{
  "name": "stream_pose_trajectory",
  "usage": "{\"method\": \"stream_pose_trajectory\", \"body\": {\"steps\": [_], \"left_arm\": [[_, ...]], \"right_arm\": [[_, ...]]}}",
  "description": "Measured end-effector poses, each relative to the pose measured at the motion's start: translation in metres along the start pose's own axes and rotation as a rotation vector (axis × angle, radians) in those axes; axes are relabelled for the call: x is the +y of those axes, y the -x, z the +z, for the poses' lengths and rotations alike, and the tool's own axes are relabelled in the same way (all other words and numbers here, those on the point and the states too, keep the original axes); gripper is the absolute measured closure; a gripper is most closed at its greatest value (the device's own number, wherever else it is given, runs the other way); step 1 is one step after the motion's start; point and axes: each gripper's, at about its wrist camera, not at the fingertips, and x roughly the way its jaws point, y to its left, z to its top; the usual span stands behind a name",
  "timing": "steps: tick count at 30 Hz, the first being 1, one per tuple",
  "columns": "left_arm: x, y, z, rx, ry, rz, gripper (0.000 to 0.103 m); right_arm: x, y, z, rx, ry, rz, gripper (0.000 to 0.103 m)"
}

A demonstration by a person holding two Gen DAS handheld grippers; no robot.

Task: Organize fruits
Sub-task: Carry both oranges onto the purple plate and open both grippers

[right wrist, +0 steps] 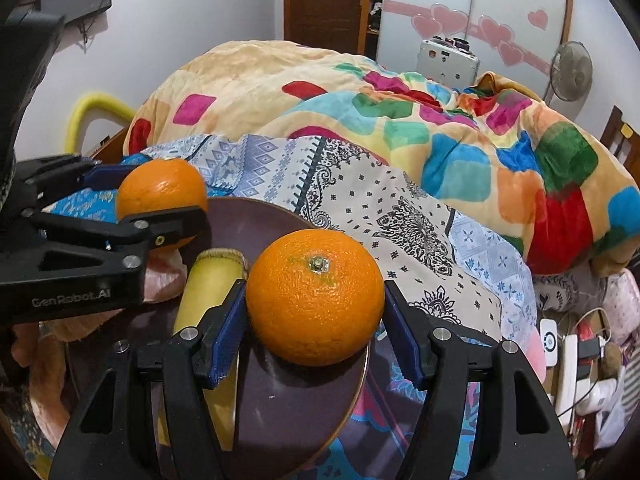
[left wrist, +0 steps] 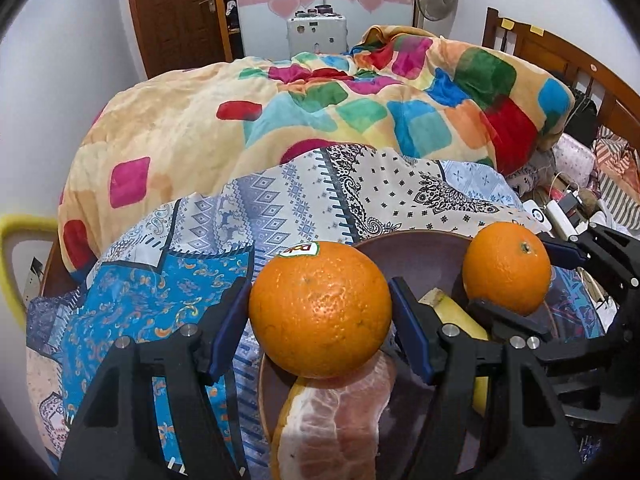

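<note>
Resting on the patterned bedsheet [left wrist: 304,200], a dark brown round plate [right wrist: 280,400] holds a peeled pomelo piece [left wrist: 332,420] and a yellow banana [right wrist: 208,292]. The left gripper [left wrist: 320,312] clamps a stickered round orange [left wrist: 320,308] about half open, above the pomelo. The right gripper [right wrist: 314,308] likewise clasps a stem-topped round orange [right wrist: 316,296] over the plate's right rim.

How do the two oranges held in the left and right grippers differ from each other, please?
The left gripper's orange bears a sticker on top; the right gripper's orange shows its stem end and no visible sticker. The left one hangs over a peeled citrus piece, the right one over the plate's bare edge. Both are round, bright orange and held between blue pads.
</note>
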Motion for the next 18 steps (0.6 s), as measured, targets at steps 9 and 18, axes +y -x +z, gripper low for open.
{"method": "stream_pose_trajectory", "body": {"steps": [9, 18], "left_arm": [[-0.002, 0.007, -0.003, 0.012, -0.006, -0.016, 0.033], [-0.008, 0.048, -0.012, -0.045, -0.044, -0.009, 0.032]], "right_arm": [[0.001, 0.003, -0.003, 0.003, -0.002, 0.000, 0.040], [0.001, 0.018, -0.008, -0.020, -0.019, -0.023, 0.030]]}}
